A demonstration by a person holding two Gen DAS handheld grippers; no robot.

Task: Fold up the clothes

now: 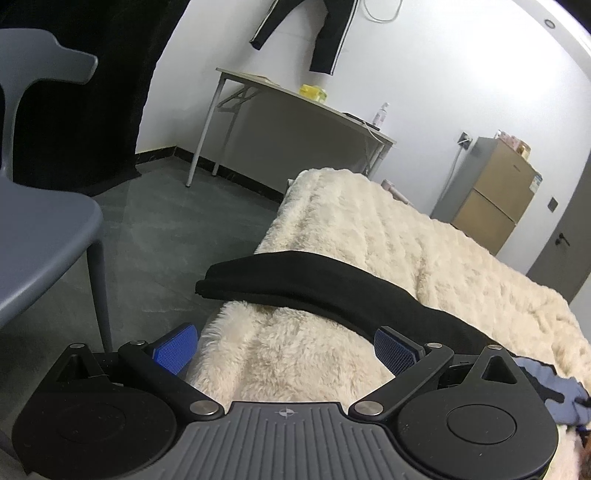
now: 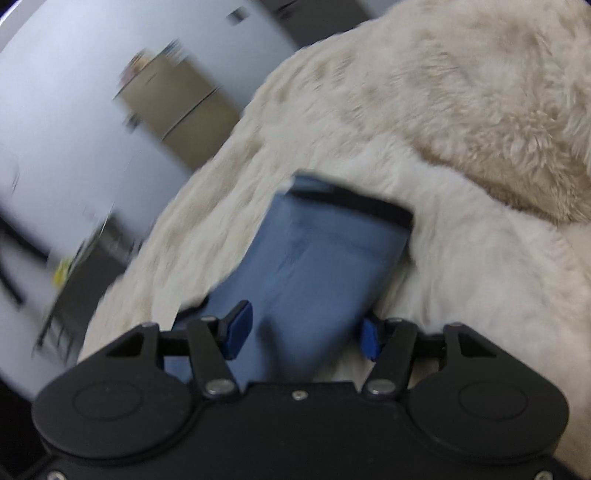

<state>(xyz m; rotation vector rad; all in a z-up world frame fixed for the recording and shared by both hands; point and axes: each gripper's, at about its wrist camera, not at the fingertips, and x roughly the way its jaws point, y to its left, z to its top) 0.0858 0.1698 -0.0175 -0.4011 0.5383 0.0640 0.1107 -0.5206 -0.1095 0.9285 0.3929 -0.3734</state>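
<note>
A long black garment (image 1: pixel 314 288), folded into a narrow strip, lies across the cream fluffy blanket (image 1: pixel 369 229) and overhangs the bed's left edge. My left gripper (image 1: pixel 285 350) is open wide just short of it, with only blanket between the blue pads. A corner of a blue garment (image 1: pixel 554 391) shows at the lower right. In the blurred right wrist view a folded blue garment (image 2: pixel 325 258) with a black waistband lies flat on the blanket (image 2: pixel 461 110). My right gripper (image 2: pixel 303 333) stands over its near end with pads apart and the cloth between them; no squeeze is visible.
A grey plastic chair (image 1: pixel 44 236) stands close on the left over the dark floor. A folding table (image 1: pixel 295 99) with a bottle and a yellow item lines the far wall; black clothing (image 1: pixel 332 33) hangs above it. A tan cabinet (image 1: pixel 491 192) and a door (image 1: pixel 565 240) are at the right.
</note>
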